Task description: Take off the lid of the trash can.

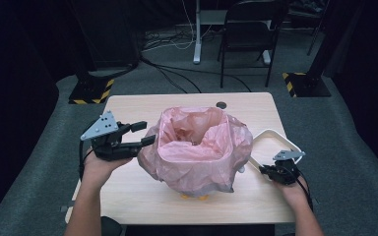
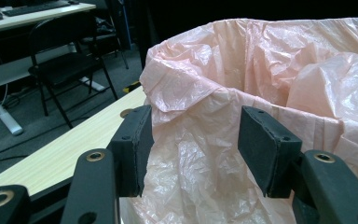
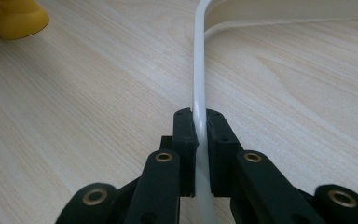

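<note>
Right gripper (image 3: 199,140) clamps white frame (image 3: 198,70) — apparently plastic.

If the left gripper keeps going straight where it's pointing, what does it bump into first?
Most likely the pink bag. The left gripper points right at its crinkly side, jaws open with plastic bulging between them. One pad seems almost against it already, though exact contact is hard to judge.

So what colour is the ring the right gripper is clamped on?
White ring, clearest in the right gripper view.
</note>
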Demonstrator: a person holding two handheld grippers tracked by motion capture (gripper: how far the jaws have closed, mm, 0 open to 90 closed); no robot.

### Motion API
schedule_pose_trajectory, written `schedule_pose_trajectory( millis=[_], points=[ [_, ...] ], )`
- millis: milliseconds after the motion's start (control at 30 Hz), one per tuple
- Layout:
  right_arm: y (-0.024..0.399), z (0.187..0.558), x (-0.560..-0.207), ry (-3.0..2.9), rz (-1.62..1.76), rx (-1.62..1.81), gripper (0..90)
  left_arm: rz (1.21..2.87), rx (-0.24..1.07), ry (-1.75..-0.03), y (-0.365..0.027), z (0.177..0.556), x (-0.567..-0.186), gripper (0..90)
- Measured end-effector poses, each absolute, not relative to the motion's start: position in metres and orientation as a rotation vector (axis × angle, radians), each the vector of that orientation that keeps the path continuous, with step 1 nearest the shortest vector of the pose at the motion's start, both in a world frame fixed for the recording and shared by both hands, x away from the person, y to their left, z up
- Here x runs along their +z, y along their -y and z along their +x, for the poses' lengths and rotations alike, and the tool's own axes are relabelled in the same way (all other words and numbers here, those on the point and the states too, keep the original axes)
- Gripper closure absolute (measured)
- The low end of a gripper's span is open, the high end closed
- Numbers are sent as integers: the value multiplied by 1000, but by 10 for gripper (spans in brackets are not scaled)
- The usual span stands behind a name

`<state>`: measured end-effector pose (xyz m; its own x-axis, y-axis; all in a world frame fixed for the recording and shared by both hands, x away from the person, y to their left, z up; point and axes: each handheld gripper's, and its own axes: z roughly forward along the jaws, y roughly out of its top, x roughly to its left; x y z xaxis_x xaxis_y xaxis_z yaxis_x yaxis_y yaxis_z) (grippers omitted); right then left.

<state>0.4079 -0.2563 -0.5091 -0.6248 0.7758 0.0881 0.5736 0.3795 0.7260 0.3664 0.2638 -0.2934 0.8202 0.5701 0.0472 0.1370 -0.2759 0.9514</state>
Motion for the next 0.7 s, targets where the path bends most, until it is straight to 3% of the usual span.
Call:
schedule_pose_trajectory(
  millis=[533, 700],
  points=[
    [251, 407, -507, -2395, 1182, 1076, 828, 1829, 460, -541, -265, 366, -293, 447],
    [251, 407, -505, -2370, 1197, 1103, 743, 1830, 460, -542, -265, 366, -293, 445]
  ],
)
